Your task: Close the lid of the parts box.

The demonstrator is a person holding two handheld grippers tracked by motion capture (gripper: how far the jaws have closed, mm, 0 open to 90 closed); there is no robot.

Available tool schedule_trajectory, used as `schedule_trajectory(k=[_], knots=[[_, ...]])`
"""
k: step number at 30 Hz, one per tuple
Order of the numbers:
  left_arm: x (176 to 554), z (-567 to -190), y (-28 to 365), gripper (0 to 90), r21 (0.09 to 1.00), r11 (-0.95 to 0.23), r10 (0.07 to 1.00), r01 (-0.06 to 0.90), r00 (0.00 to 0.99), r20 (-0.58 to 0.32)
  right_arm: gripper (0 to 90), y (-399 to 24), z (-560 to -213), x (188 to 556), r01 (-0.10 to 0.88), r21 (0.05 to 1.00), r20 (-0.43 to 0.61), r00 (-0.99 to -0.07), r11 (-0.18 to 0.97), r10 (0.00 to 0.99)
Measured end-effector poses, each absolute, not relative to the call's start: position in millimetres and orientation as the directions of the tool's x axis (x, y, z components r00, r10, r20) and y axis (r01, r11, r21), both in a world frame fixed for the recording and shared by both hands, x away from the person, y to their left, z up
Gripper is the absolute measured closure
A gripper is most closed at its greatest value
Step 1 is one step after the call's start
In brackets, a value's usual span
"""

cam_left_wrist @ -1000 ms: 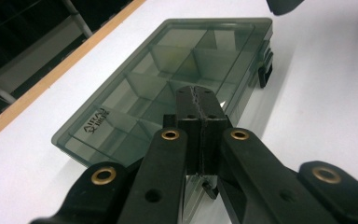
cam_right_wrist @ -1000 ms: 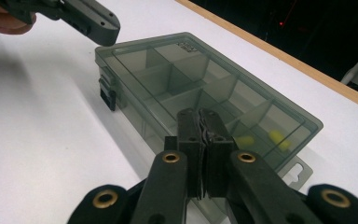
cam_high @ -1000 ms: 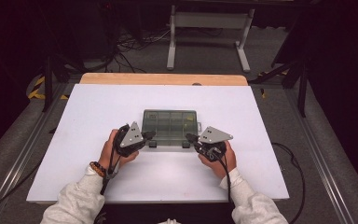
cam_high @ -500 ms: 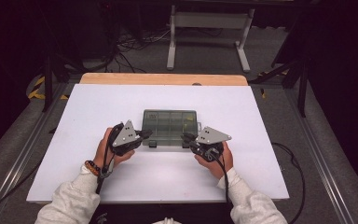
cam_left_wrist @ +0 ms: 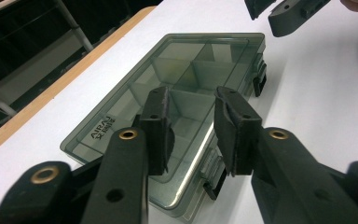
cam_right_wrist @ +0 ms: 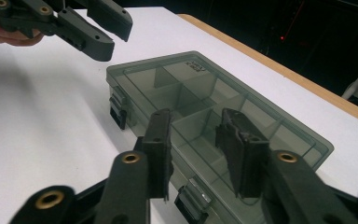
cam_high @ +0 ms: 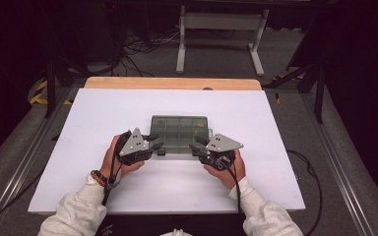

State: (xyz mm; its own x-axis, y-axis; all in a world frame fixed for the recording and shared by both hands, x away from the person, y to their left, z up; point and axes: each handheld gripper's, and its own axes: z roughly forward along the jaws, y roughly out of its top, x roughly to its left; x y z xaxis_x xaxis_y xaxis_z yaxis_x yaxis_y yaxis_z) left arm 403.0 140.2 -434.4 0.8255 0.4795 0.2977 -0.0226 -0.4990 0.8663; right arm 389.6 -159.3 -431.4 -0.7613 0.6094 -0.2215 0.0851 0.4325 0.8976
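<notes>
A smoky clear compartment box (cam_high: 179, 130) lies shut in the middle of the white table (cam_high: 93, 113), with two latches on its near edge. My left gripper (cam_high: 155, 141) sits at the box's front left corner and my right gripper (cam_high: 195, 145) at its front right. Both have just been opening their jaws, and nothing is pressed between the pads. In the left gripper view, the parted jaws (cam_left_wrist: 193, 100) hang over the box (cam_left_wrist: 205, 56) above one latch (cam_left_wrist: 214, 179). In the right gripper view, the jaws (cam_right_wrist: 195, 119) stand apart over the box (cam_right_wrist: 177, 79) near a latch (cam_right_wrist: 193, 200).
A wooden strip (cam_high: 172, 82) runs along the table's far edge. A metal stand (cam_high: 219, 29) and cables (cam_high: 142, 42) lie on the floor beyond it. Bare white surface spreads left, right and in front of the box.
Both grippers' jaws have parted at the box's front edge. The hands and the box have kept their places.
</notes>
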Motion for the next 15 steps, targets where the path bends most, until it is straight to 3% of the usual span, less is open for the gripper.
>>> schedule_trajectory(k=[15], knots=[[402.6,-437.9,138.4,30.2,0.880,-0.476,0.508,-0.003,0.815,0.277,34.1,-158.4,-432.3,391.6,0.095,0.896,-0.230,-0.736,0.433,0.637]])
